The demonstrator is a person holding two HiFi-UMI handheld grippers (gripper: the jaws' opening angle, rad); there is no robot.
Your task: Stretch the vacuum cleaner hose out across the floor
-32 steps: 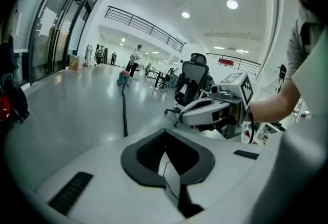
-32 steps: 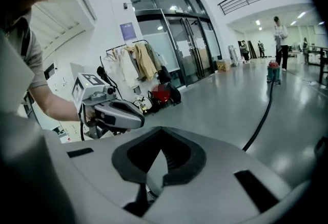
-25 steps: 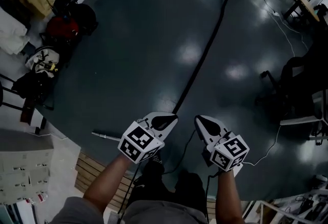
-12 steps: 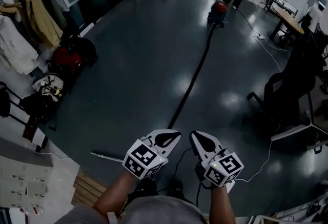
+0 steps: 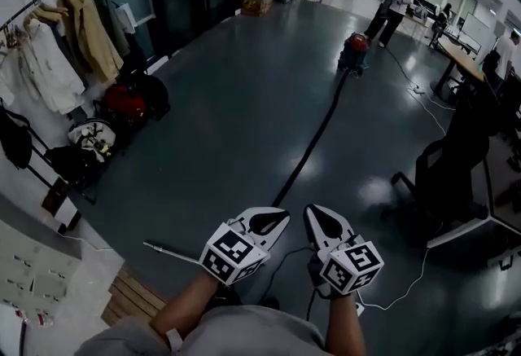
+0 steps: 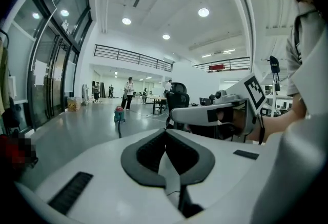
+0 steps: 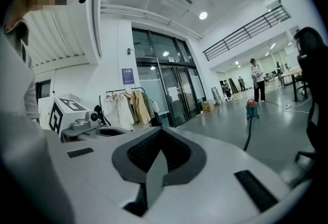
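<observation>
The left gripper [image 5: 273, 220] and the right gripper [image 5: 319, 221] are being held side by side in front of the person, close together but not touching, each pointing out across the room. In both gripper views the jaws are being kept pressed together, and nothing is being gripped between them.

On the dark floor just left of the left gripper, a thin metal tube [image 5: 167, 249] is lying, and nearer the person a slatted wooden board [image 5: 134, 295] is being shown at the floor's edge. To the right, a white cable [image 5: 411, 281] is trailing over the floor.

The black vacuum cleaner hose [image 5: 316, 140] is lying on the floor in one long, nearly straight line, apart from both grippers. It is being seen from just beyond the left gripper's tip to the red vacuum cleaner [image 5: 353, 53] far across the room; where its near end lies is being hidden by the grippers.

Along the left wall, bags [image 5: 126, 102] are being kept on the floor under a rack of coats [image 5: 73, 37]. On the right, a dark office chair [image 5: 444, 175] is standing near the hose's middle stretch. Beyond the vacuum cleaner, a person [image 5: 395, 0] is standing.
</observation>
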